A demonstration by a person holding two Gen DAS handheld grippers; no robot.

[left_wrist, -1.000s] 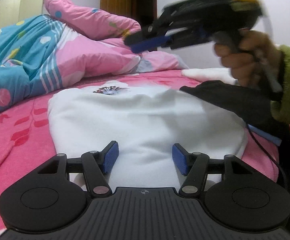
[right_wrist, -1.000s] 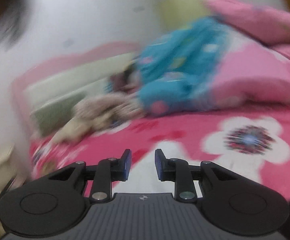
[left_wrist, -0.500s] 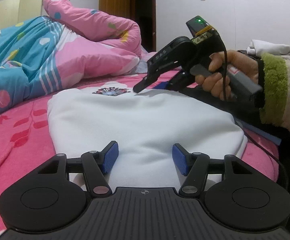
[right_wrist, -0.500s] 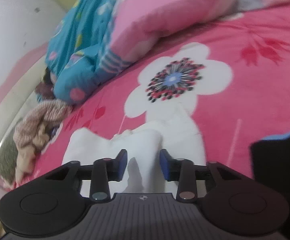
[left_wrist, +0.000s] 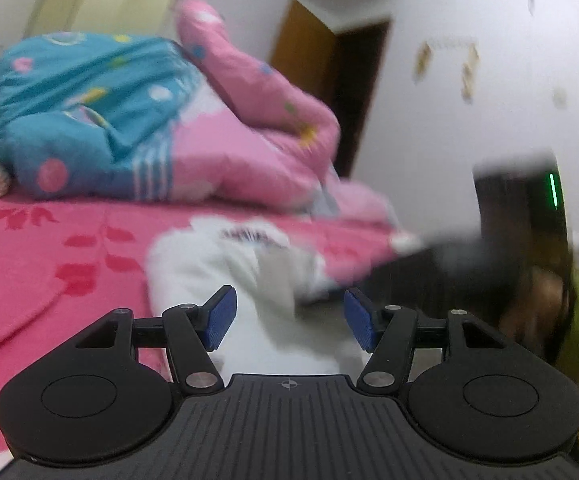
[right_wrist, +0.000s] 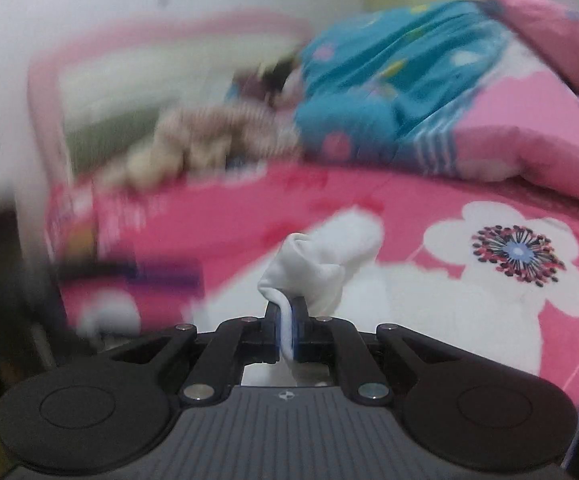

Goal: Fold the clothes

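So half a second ago the right gripper had its jaws spread over the edge of the white garment; now they're pressed together on a bunched fold of it, and the cloth sticks up and away from the fingertips in a crumpled peak. The rest of the garment trails off ahead and to the right of that gripper, lying on the pink bed sheet, next to the big white flower print.

The left gripper hasn't changed its spread: blue pads wide apart, nothing between them. What did change is the view. It now looks at the garment from a different angle, and everything is motion-blurred. The garment now looks narrower, with its long axis running straight away from the left gripper toward the pink and blue quilt piled at the far side of the bed. Off to the right of the left gripper there's a dark blur with a green light; too smeared to tell more.
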